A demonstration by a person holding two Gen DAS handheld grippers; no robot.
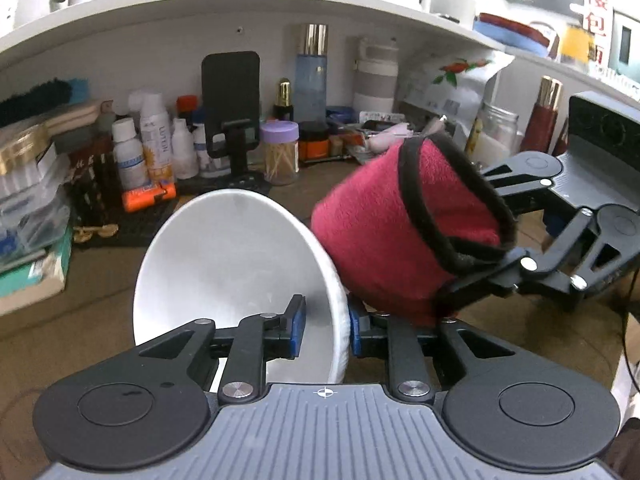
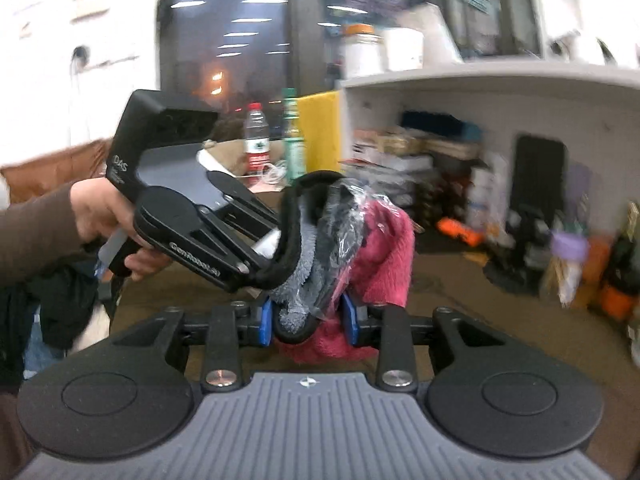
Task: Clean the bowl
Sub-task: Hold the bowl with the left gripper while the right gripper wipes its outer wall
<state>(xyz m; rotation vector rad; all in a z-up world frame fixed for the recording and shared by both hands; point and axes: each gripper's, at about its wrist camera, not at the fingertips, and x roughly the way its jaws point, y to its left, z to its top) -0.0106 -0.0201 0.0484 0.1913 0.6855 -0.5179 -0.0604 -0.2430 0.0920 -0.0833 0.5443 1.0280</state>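
Left gripper [image 1: 323,330] closed on the rim of the white bowl [image 1: 236,276], one blue pad inside the wall, the other outside; bowl held tilted on edge above the brown tabletop [image 1: 92,300], opening turned toward the left of the left wrist view; interior shows nothing in it. Right gripper [image 2: 307,320] clamped on a red cloth [image 1: 384,236] with black edging; cloth bunched, grey pile on its reverse showing in the right wrist view, with a crinkled bit of clear plastic film [image 2: 352,216] on it. Cloth pressed against the outer wall of the bowl on its right side, touching; not inside the bowl.

Left hand [image 2: 104,228], in a brown sleeve, grips the handle of the left gripper, seen from the right wrist camera; that view is blurred.

Containers at the back of the table, under the white shelf [image 1: 240,4]: clear jar with purple lid [image 1: 280,152] holding thin wooden sticks; white spray can [image 1: 157,136] and small white bottles [image 1: 126,152] beside it, contents not visible; tall blue bottle with metallic cap [image 1: 312,76]; glass jar [image 1: 498,130] at right, partly filled with something white. Black phone on a stand [image 1: 231,100] between the bottles and the purple-lidded jar.
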